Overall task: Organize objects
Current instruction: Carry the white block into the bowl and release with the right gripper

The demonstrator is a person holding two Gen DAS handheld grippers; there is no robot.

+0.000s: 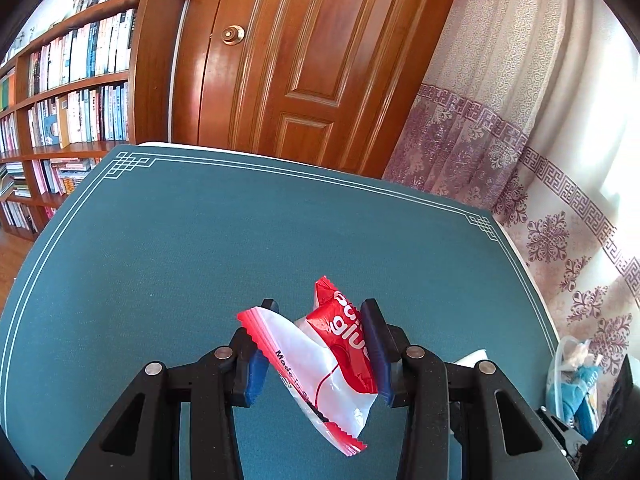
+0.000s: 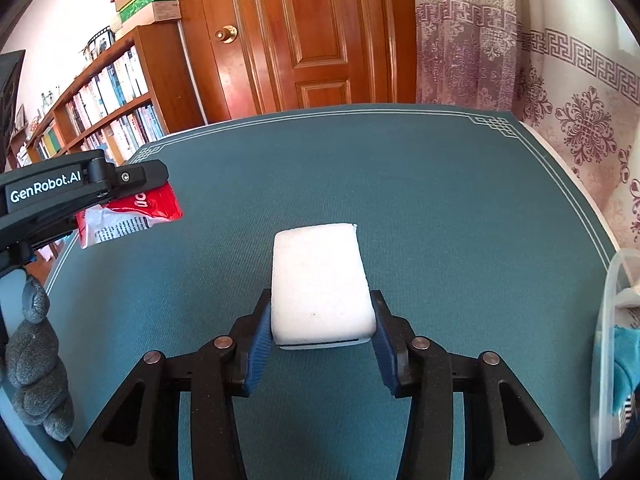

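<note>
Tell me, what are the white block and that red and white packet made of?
White block: probably foam sponge; matte, fine-pored, soft rounded edges, a dark seam near its base. Red and white packet: thin glossy plastic film; it crinkles, shines, and has zigzag-cut sealed ends.

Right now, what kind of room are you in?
Probably a room in someone's home, maybe a study. There is a tall bookshelf full of books, a wooden door with a round knob, and patterned curtains beside a table with a green mat.
</note>
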